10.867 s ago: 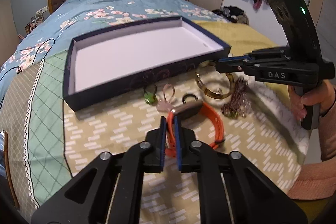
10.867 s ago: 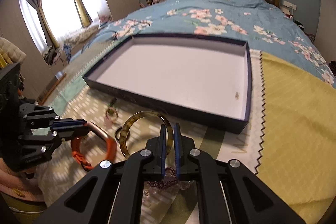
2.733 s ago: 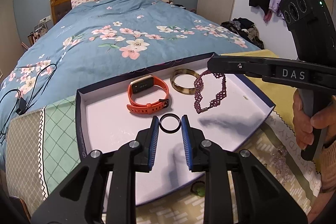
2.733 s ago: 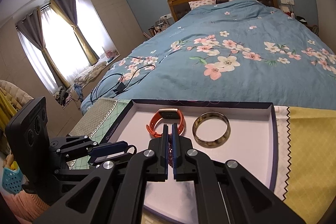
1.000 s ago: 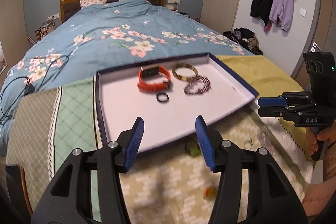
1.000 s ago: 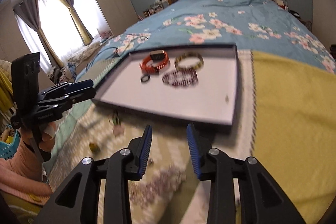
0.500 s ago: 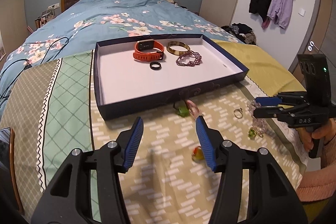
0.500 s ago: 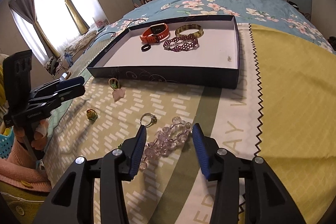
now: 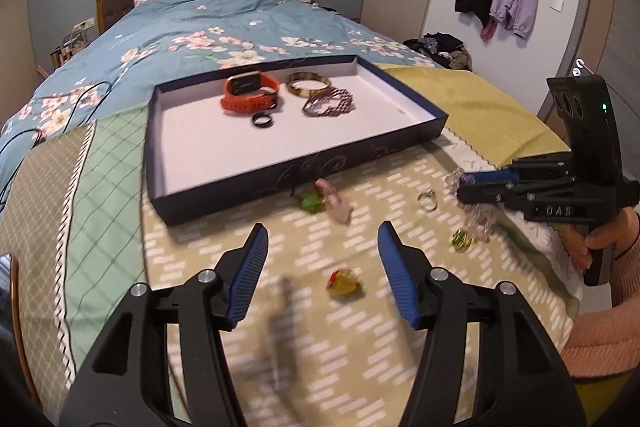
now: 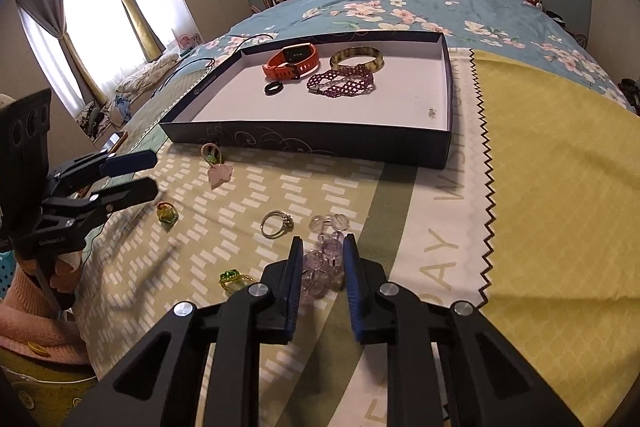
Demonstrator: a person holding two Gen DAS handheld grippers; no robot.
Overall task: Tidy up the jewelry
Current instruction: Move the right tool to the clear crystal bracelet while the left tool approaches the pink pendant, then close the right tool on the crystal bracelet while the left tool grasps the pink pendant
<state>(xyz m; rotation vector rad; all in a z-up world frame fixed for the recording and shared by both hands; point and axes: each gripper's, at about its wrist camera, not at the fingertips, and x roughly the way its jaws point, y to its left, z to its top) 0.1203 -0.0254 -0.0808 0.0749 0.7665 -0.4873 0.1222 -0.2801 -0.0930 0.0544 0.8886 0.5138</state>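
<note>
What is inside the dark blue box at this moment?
Inside the dark blue box lie an orange smartwatch, a tortoiseshell bangle, a purple beaded bracelet and a black ring. The near wall hides a strip of the floor.

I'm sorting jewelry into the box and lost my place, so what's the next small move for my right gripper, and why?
Probably finish closing the right gripper on the clear bead bracelet, then lift it toward the box. Its jaws are closing with the beads between them, the bracelet lies on the cloth outside the box, and four pieces are already inside.
</note>
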